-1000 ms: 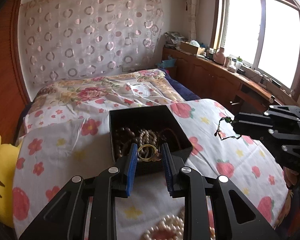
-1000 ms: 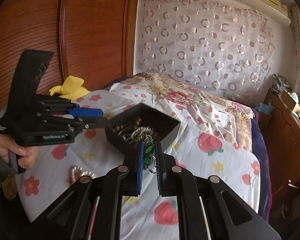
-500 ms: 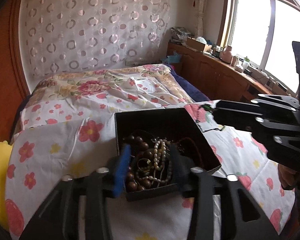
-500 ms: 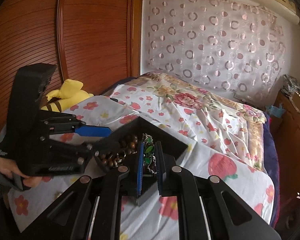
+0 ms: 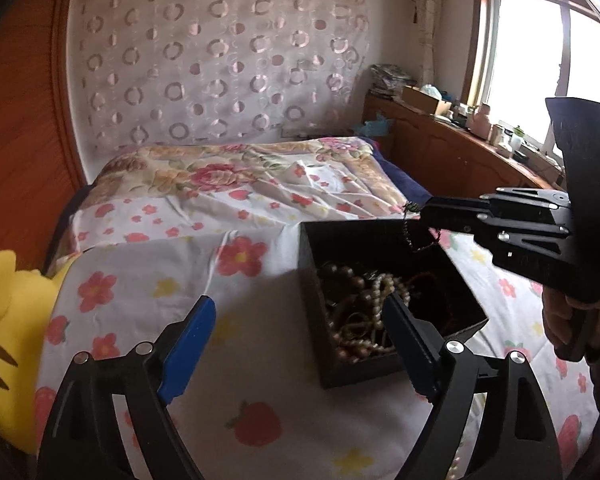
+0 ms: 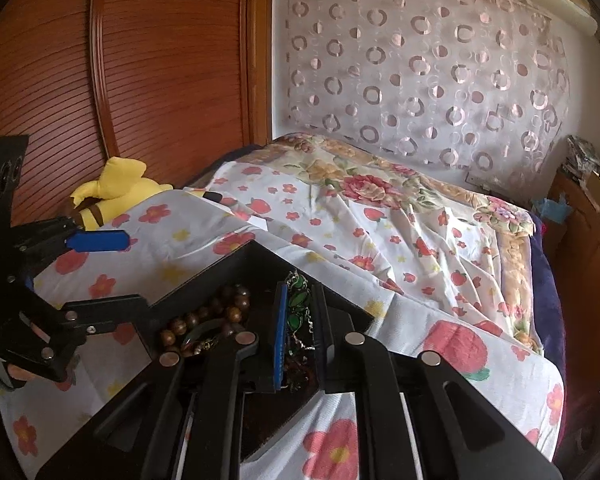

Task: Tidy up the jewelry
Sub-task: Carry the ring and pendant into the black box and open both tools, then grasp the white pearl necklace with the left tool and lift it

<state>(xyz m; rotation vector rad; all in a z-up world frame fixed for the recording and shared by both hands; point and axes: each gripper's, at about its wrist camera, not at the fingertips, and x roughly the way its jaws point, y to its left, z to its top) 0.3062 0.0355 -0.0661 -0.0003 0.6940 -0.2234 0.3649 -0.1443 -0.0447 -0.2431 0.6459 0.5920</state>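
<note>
A black box [image 5: 384, 372] on the flowered bedsheet holds brown wooden beads [image 5: 340, 274], pearls [image 5: 376, 300] and a gold bangle. My left gripper [image 5: 300, 300] hovers at the box's near left corner. Its jaws are opening wide and hold nothing. My right gripper [image 6: 298, 292] is shut on a green-stone necklace [image 6: 298, 308]. The necklace's dark chain [image 5: 410, 232] dangles over the box's far right side. In the right wrist view the box [image 6: 236, 260] lies directly under the fingers. The left gripper [image 6: 112, 276] shows at the left there, with its blue pads apart.
A yellow plush toy [image 5: 0, 320] lies at the bed's left edge against the wooden wardrobe [image 6: 160, 60]. A wooden cabinet [image 5: 452, 152] with clutter runs under the window on the right. A hand [image 5: 560, 316] grips the right tool's handle.
The left gripper opened, dropped the gold bangle into the box and pulled back to the left. The right gripper carried the green necklace from beside the box to above it.
</note>
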